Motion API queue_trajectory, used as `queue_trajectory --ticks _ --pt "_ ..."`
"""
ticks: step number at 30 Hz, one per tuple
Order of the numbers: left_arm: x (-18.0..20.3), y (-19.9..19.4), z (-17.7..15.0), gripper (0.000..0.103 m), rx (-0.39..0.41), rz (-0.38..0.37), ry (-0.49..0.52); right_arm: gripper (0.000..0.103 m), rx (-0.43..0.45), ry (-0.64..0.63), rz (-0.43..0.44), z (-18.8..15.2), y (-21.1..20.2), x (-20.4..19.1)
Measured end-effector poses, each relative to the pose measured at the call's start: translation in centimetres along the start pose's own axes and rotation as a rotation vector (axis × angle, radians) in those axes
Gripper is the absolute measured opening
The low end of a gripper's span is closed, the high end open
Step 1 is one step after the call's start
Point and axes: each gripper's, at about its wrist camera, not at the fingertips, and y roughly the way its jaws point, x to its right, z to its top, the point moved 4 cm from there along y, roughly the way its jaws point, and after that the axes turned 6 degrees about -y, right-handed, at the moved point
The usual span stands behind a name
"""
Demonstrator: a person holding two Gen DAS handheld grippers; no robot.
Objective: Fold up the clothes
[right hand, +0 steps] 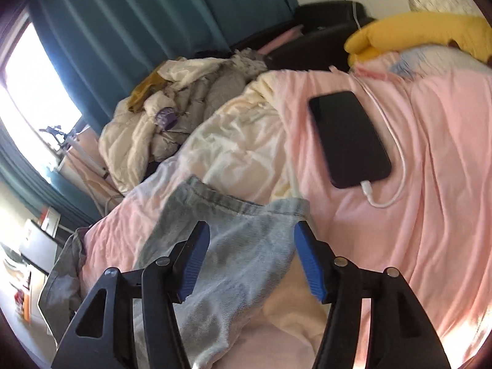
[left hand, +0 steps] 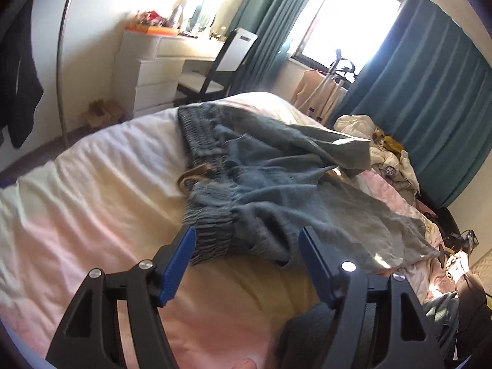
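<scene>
Both the left gripper (left hand: 246,246) and right gripper (right hand: 252,246) gape empty over blurred grey-blue jeans (left hand: 261,178), whose legs run past the bedsheet (left hand: 101,178) edge.

Left claw (left hand: 246,255), right claw (right hand: 250,255) agape

No readable text anywhere in either view. The left wrist view shows small items heaped on top of the white dresser (left hand: 147,61), some red and orange, but they blur into colour with no letters to make out. In the right wrist view the phone (right hand: 349,138) lies dark on the pink bedding, its screen blank. A purple patch (right hand: 167,117) on the crumpled pale clothing pile could carry a print, yet it is too small and smeared to read. A white and orange object (right hand: 49,220) at the left edge might be a label or box; nothing on it resolves into words or numbers.
</scene>
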Motion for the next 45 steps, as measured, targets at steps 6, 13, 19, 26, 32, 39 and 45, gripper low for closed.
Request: queue_trajectory --ticks 6,13,19,26,32,39,45 --pt "7.5 2.0 3.0 0.071 0.016 0.047 0.12 0.058 -0.029 -0.178 0.166 -1.8 -1.8 -5.3" --pt "17.2 4.5 4.9 0.071 0.055 0.028 0.236 0.058 -0.12 -0.353 0.3 -5.0 -2.4 -10.2" --pt "24.8 8.6 4.7 0.071 0.048 -0.002 0.281 0.058 -0.101 -0.479 0.374 -7.1 -3.8 -13.3" --pt "32.9 13.5 4.2 0.071 0.013 -0.044 0.342 0.058 -0.078 -0.609 0.433 -8.9 -4.4 -16.0" --pt "39.2 16.7 3.6 0.071 0.041 -0.072 0.403 0.058 -0.068 -0.645 0.469 -9.6 -4.1 -17.2" --pt "39.6 22.0 0.6 0.071 -0.009 -0.056 0.408 0.058 -0.058 -0.699 0.509 -10.5 -2.9 -18.7" --pt "36.5 25.0 0.4 0.071 -0.047 -0.047 0.345 0.058 -0.08 -0.719 0.543 -11.5 -1.6 -20.8"
